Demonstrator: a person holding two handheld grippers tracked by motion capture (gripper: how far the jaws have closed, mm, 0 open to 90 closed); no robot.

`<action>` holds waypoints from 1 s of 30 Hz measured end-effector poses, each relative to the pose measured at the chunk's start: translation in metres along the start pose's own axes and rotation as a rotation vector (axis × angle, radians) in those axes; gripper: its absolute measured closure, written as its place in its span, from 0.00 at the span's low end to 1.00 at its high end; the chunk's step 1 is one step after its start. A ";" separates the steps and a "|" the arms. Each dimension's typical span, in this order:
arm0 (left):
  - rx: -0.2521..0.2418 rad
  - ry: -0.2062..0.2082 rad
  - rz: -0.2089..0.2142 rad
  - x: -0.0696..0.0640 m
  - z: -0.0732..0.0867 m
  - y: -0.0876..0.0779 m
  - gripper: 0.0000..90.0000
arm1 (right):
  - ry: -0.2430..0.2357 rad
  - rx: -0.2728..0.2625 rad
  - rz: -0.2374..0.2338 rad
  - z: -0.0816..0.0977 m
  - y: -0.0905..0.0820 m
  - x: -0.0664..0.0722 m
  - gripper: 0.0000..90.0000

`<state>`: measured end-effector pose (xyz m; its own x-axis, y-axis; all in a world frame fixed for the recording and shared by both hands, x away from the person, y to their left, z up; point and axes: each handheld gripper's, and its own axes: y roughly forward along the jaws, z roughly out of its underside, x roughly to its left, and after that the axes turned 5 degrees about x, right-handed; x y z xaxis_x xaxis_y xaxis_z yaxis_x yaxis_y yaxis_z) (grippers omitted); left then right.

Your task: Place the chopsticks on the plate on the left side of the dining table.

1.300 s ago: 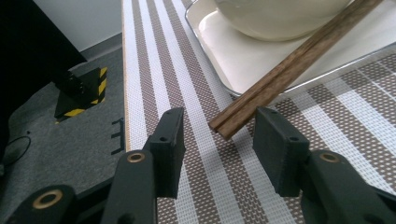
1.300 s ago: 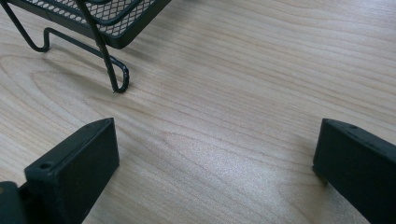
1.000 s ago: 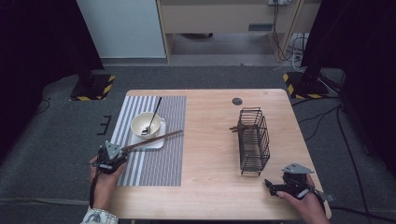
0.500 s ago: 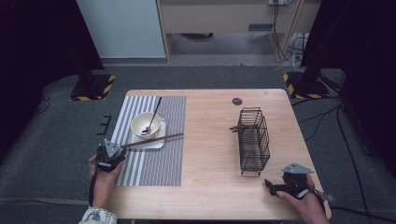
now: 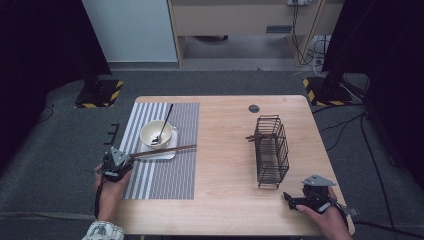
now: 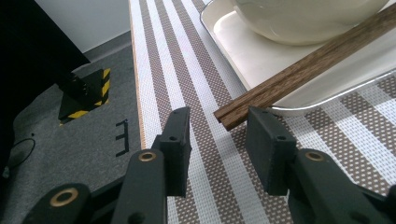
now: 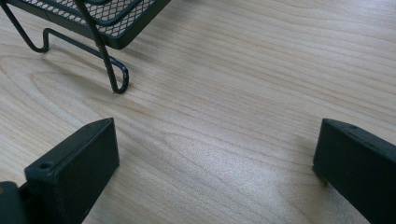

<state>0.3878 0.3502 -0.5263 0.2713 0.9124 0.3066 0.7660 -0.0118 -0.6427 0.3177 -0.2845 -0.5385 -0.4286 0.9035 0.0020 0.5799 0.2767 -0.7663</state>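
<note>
Wooden chopsticks (image 6: 308, 70) end between the left gripper's (image 6: 219, 135) closing, not-yet-touching jaws; high view hides that.

The wooden table (image 5: 225, 150) has a wide bare strip down its middle, between the striped mat (image 5: 165, 170) and the wire basket (image 5: 271, 150). At 9 o'clock of this strip, chopsticks (image 5: 165, 150) reach out over the tray (image 5: 162, 154) with the bowl (image 5: 156, 134). At 6 o'clock, the near edge lies bare.
</note>
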 end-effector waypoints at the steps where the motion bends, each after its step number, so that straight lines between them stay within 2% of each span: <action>1: 0.003 0.003 0.000 0.000 0.000 0.000 0.67 | 0.000 0.000 0.000 0.000 0.000 0.000 0.00; 30: 0.001 0.000 0.008 0.008 0.001 0.004 0.67 | 0.004 0.001 0.002 0.000 0.000 0.000 0.00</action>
<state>0.3926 0.3580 -0.5275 0.2779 0.9122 0.3013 0.7629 -0.0189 -0.6463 0.3176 -0.2842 -0.5385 -0.4250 0.9052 0.0028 0.5802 0.2747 -0.7667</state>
